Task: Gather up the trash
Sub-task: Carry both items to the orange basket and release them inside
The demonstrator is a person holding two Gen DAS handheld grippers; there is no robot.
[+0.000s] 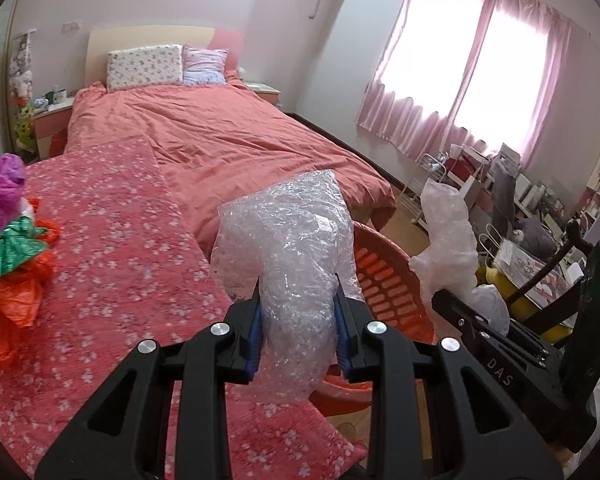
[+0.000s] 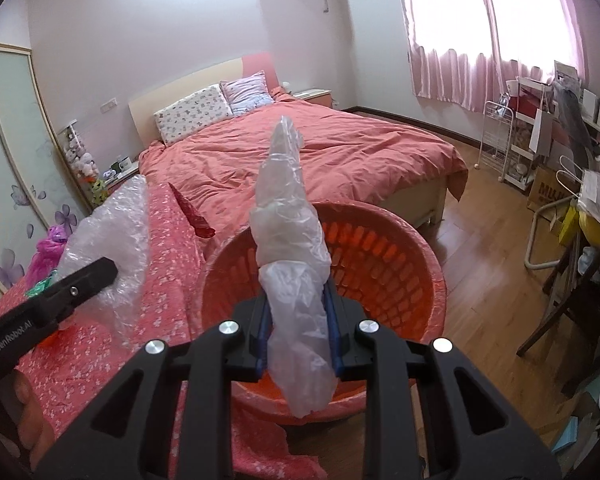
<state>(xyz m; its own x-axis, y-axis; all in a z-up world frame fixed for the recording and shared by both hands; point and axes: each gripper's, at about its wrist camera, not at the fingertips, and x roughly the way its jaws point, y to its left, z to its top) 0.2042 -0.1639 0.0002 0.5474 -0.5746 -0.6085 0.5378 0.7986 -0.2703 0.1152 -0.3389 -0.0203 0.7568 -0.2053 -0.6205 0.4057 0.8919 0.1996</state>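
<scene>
Both loads carried toward the orange basket (image 2: 384, 264), judged the collecting bin. Left gripper (image 1: 298, 316) clenched on a wad of bubble wrap (image 1: 288, 232), held up just left of the basket rim. Right gripper (image 2: 298, 320) clamped on a crumpled clear plastic bag (image 2: 288, 232), poised directly over the basket's open mouth, ready for dropping. More trash left of the basket on the floral cover (image 1: 112, 208): purple, green and orange bags (image 1: 12, 240). Nothing blocking the basket's mouth.
</scene>
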